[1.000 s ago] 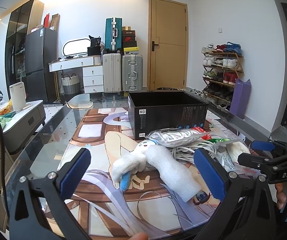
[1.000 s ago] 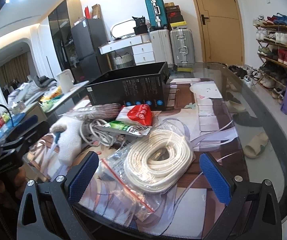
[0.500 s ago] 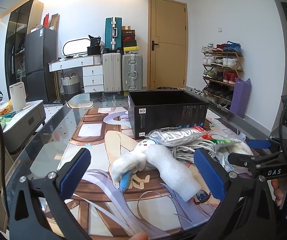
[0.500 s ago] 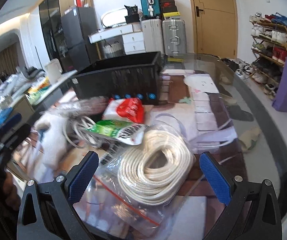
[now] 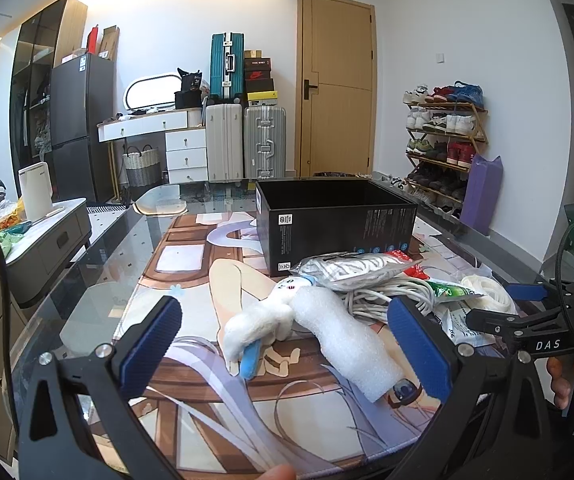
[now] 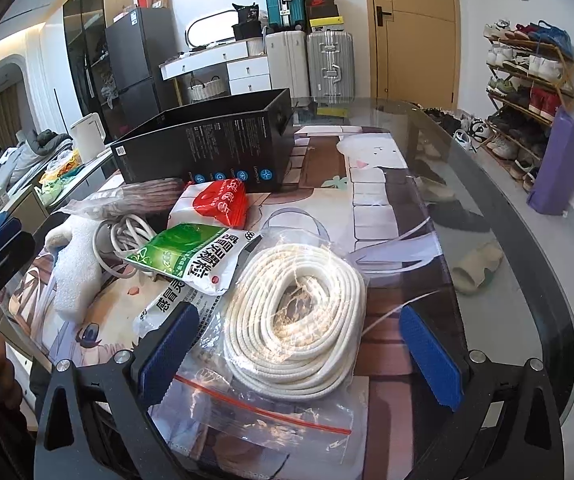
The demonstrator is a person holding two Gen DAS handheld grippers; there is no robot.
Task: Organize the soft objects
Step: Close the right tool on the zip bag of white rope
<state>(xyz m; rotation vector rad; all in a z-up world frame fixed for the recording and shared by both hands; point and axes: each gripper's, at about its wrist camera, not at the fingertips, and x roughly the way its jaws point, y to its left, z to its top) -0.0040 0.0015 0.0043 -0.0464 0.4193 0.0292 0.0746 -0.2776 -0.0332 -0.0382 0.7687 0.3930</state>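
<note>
Rope coil: a white rope coil (image 6: 297, 320) sealed in a clear zip bag (image 6: 263, 408) lies on the printed mat at the near right of the pile; the right wrist view shows it whole, the left wrist view only its far edge (image 5: 483, 286).
Right gripper: the right gripper (image 6: 299, 356) has its blue pads spread wide, one on either side of the coil and above the bag, holding nothing; in the left wrist view it appears side-on (image 5: 499, 308) with a hand (image 5: 567, 372) on its handle.
Left gripper: the left gripper (image 5: 283, 344) is likewise spread and empty, framing a white plush toy (image 5: 259, 320) and a white foam roll (image 5: 347, 340) that touch each other.
Packets: a green-and-white packet (image 6: 191, 256) rests partly on the bag; a red packet (image 6: 219, 200) lies behind it.
Cable bundle: a white cable (image 6: 127, 236) sits between foam roll and packets.
Black box: an open black box (image 5: 335, 220) stands behind the pile, interior visible only from the left wrist view.
Table: glass table (image 6: 487, 208) under the mat (image 5: 191, 248).
</note>
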